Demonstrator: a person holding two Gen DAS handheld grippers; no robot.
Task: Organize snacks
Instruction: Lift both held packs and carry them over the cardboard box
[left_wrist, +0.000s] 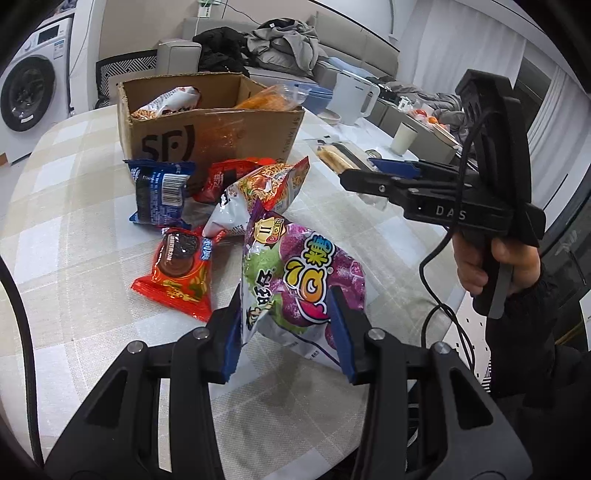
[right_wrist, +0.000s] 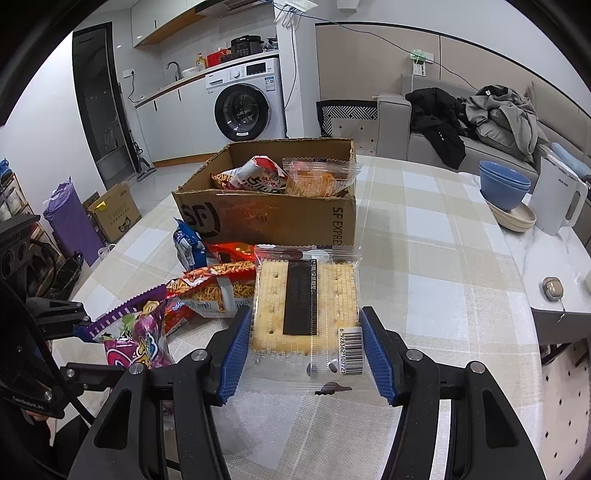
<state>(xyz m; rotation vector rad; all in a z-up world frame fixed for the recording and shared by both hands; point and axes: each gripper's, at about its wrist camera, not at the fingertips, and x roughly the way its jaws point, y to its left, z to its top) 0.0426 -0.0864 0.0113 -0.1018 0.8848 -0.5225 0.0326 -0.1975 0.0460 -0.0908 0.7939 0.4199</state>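
Note:
My left gripper (left_wrist: 286, 332) is shut on a purple and green candy bag (left_wrist: 303, 280), which stands tilted above the tablecloth. My right gripper (right_wrist: 306, 350) is shut on a clear pack of crackers (right_wrist: 306, 302), its blue pads (right_wrist: 378, 354) pressing both sides. That right gripper (left_wrist: 373, 171), held by a hand, also shows at the right of the left wrist view with the cracker pack (left_wrist: 338, 157) in it. An open cardboard box (left_wrist: 210, 125) at the back of the table holds a noodle-snack bag (right_wrist: 255, 177) and an orange pack (right_wrist: 317, 177).
Loose snacks lie before the box: a blue cookie pack (left_wrist: 160, 190), a red cookie pack (left_wrist: 181, 273), a noodle-snack bag (left_wrist: 258, 195). Blue bowls (right_wrist: 504, 184), a white kettle (right_wrist: 557, 199) and a cup (left_wrist: 402, 138) stand at the table's right. A sofa with clothes lies behind.

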